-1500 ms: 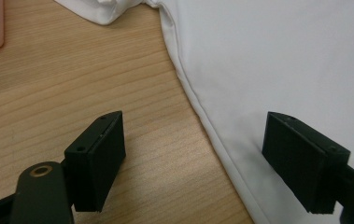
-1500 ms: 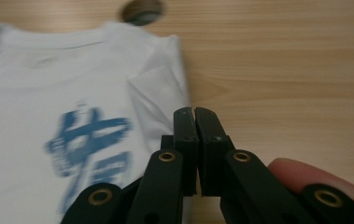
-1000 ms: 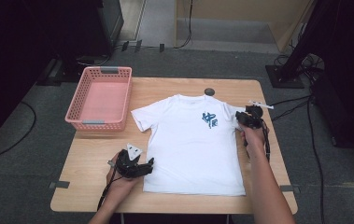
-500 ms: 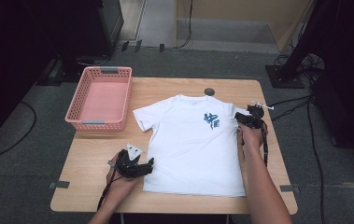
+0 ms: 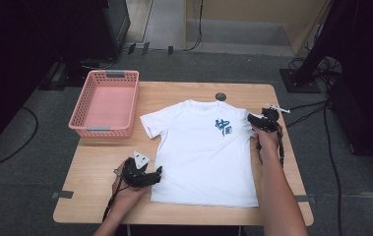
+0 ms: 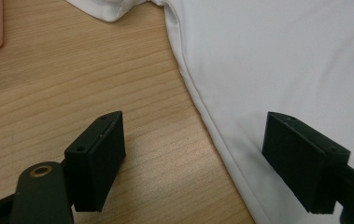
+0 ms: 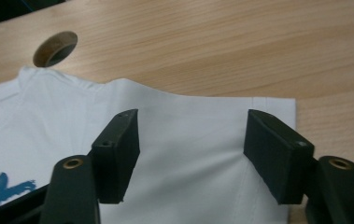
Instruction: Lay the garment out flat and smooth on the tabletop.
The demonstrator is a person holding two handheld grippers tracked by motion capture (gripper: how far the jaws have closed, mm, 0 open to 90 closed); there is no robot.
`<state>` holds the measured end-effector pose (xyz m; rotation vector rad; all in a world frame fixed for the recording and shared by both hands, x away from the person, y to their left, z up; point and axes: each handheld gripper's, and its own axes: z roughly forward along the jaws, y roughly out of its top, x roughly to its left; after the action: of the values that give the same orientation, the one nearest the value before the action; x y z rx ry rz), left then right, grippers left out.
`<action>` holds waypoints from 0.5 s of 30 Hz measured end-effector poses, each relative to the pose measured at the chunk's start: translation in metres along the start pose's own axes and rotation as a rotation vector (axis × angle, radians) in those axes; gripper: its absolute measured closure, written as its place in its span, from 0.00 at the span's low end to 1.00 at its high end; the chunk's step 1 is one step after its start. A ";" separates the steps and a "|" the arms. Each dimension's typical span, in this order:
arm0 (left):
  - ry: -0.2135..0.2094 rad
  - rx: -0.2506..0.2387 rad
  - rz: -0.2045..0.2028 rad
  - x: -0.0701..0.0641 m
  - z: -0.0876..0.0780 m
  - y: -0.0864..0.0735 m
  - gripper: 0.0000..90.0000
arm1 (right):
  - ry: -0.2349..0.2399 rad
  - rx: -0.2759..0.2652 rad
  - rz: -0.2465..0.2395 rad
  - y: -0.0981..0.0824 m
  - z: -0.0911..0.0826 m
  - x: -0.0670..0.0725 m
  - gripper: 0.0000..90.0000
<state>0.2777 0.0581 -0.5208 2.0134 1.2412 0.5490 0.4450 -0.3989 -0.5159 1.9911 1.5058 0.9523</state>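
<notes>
A white T-shirt with a blue print lies flat on the wooden table. My left gripper rests low at the shirt's left side near the hem. In the left gripper view it is open, straddling the shirt's side edge, one jaw over wood and one over cloth. My right gripper is at the shirt's right sleeve. Its jaws have just been opening; in the right gripper view they stand open with the sleeve lying flat between them, unpinched.
An empty pink basket sits at the table's back left corner. A round cable hole lies just behind the collar and also appears in the right gripper view. Cables and dark stands surround the table on the floor.
Both hands stay about where they were. The right gripper has eased slightly off the sleeve, and the shirt lies as before.
</notes>
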 end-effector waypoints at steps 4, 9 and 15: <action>0.000 0.000 -0.001 0.000 0.000 0.000 0.24 | 0.007 -0.033 0.001 0.006 -0.007 -0.003 0.29; 0.000 0.000 0.000 0.000 0.000 0.000 0.24 | 0.062 -0.022 -0.060 0.004 -0.020 -0.002 0.17; 0.000 -0.001 0.000 0.000 0.000 0.000 0.24 | 0.109 0.035 -0.178 -0.002 -0.035 0.003 0.02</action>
<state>0.2777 0.0579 -0.5209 2.0126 1.2414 0.5495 0.4176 -0.3967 -0.4943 1.8178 1.7374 0.9785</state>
